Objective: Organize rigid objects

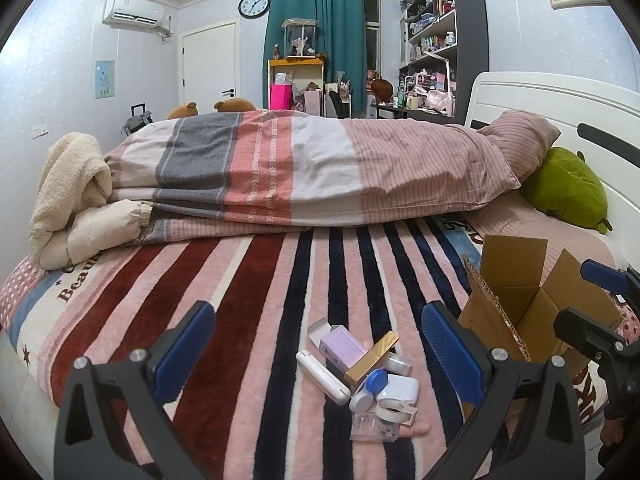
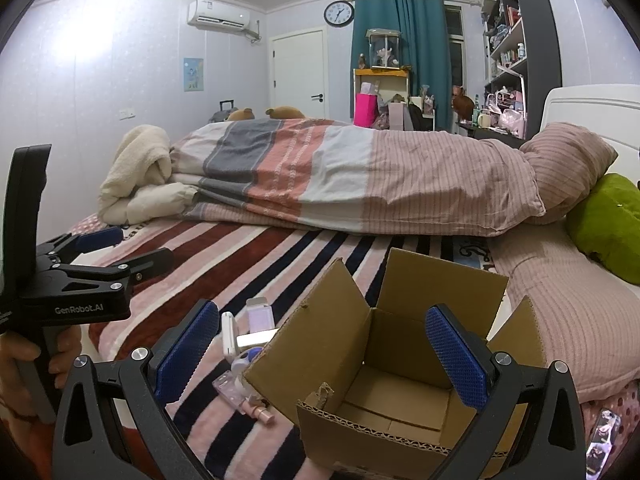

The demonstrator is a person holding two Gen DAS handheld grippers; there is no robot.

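In the left wrist view, the left gripper (image 1: 316, 354) fills the bottom of the frame, its blue-padded fingers (image 1: 182, 350) spread wide apart with nothing between them. Below them lies a striped blanket (image 1: 248, 280) in dark red, pink, white and navy. At lower centre of the frame, between the two finger pads, sits a small heap of rigid items: a white oblong case (image 1: 322, 376) at the heap's left edge, a lilac carton (image 1: 342, 346) with its flap up, a gold box (image 1: 372, 356) leaning across it, a blue-and-white contact lens case (image 1: 370, 390), a white tape dispenser (image 1: 396, 406) and a clear flat packet (image 1: 374, 426) nearest the camera. These touch and overlap one another. To the right of the heap, at lower right, stands an open cardboard box (image 1: 516, 292) with its flaps raised. At the far right edge the right gripper (image 1: 592, 300) shows from the side.

In the right wrist view, the left gripper appears at mid-left, held in the person's left hand (image 2: 28, 360). The right gripper (image 2: 324, 352) has its fingers wide apart, framing the cardboard box at lower centre; the box interior shows only bare cardboard. The heap lies just left of the box, partly hidden by its flap. A folded quilt (image 2: 360, 176) crosses the middle, and a green plush (image 2: 608, 224) sits at the right.
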